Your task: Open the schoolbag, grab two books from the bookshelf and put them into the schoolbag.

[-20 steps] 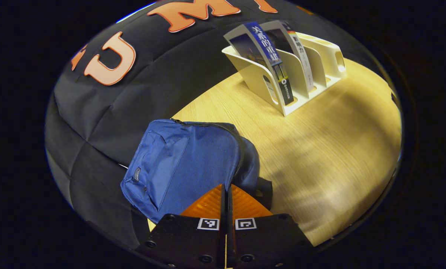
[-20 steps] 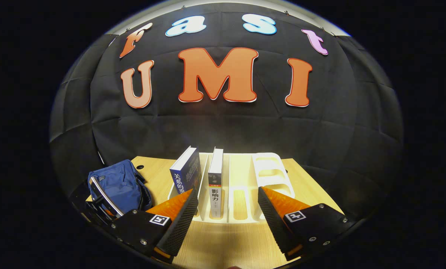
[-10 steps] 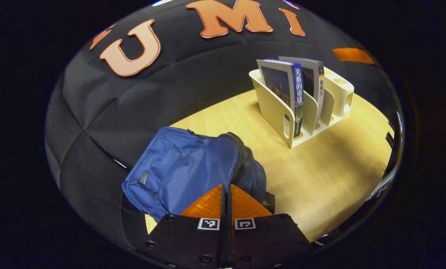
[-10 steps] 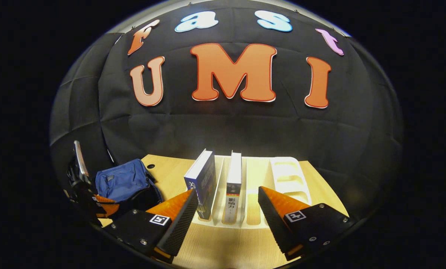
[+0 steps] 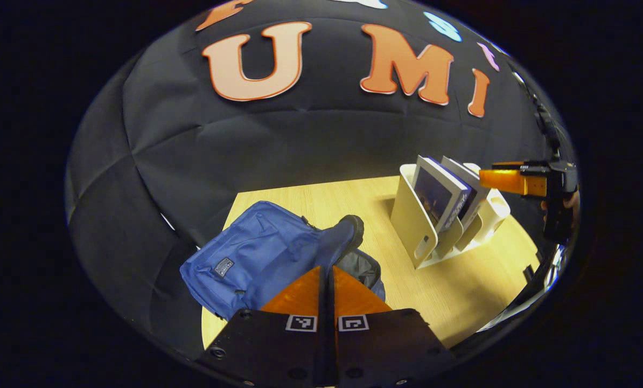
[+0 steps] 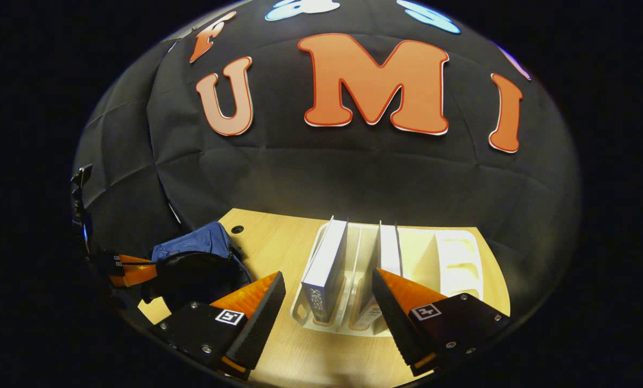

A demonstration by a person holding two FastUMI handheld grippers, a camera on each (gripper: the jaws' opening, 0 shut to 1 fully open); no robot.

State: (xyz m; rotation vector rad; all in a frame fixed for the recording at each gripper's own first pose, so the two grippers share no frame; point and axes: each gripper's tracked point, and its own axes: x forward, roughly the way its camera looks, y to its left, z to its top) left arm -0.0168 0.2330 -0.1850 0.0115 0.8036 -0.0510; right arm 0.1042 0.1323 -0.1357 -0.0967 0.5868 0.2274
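My left gripper (image 5: 327, 280) pressed together, tips over blue schoolbag (image 5: 257, 256); cannot tell whether fabric or zip pull pinched between them. Schoolbag lies on wooden table (image 5: 451, 291) near booth wall, top gaping, dark lining showing. My right gripper (image 6: 327, 307) spread wide, hanging above white bookshelf (image 6: 451, 258), gripping nothing. Two books (image 6: 327, 267) stand upright in separate slots at bookshelf's left end. Schoolbag well apart from bookshelf, to its left.
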